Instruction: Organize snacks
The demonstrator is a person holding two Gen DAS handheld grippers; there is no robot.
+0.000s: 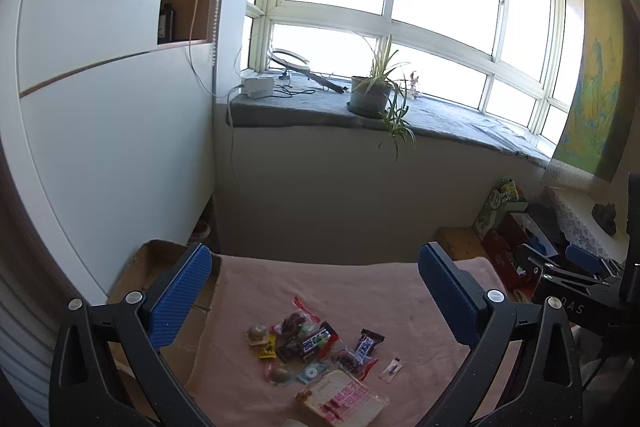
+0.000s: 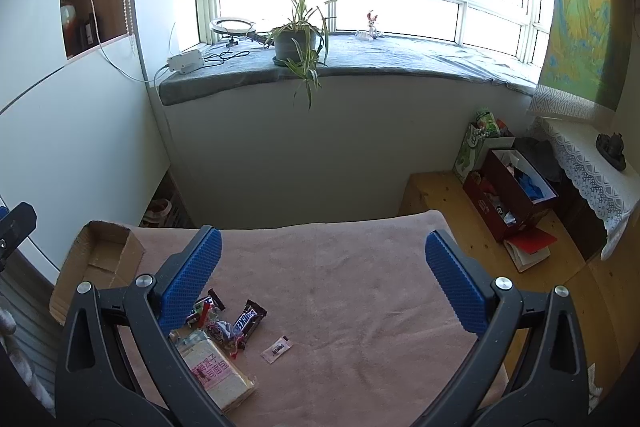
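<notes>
A pile of wrapped snacks (image 1: 316, 347) lies on the pink cloth of the table (image 1: 360, 291): Snickers bars (image 1: 366, 345), small candies and a wrapped sandwich bread (image 1: 344, 401). A small white sachet (image 1: 392, 370) lies apart to the right. An open cardboard box (image 1: 160, 267) sits at the table's left edge. My left gripper (image 1: 316, 287) is open and empty above the pile. In the right wrist view my right gripper (image 2: 320, 271) is open and empty above the cloth, with the pile (image 2: 224, 323), bread (image 2: 218, 375), sachet (image 2: 277, 349) and box (image 2: 100, 255) to its lower left.
A grey windowsill with a potted plant (image 2: 298, 43) and a white adapter (image 2: 185, 61) lies beyond the table. A wooden bench with a red box of items (image 2: 512, 195) and a green bag (image 2: 476, 143) stands to the right. White wall panels are at left.
</notes>
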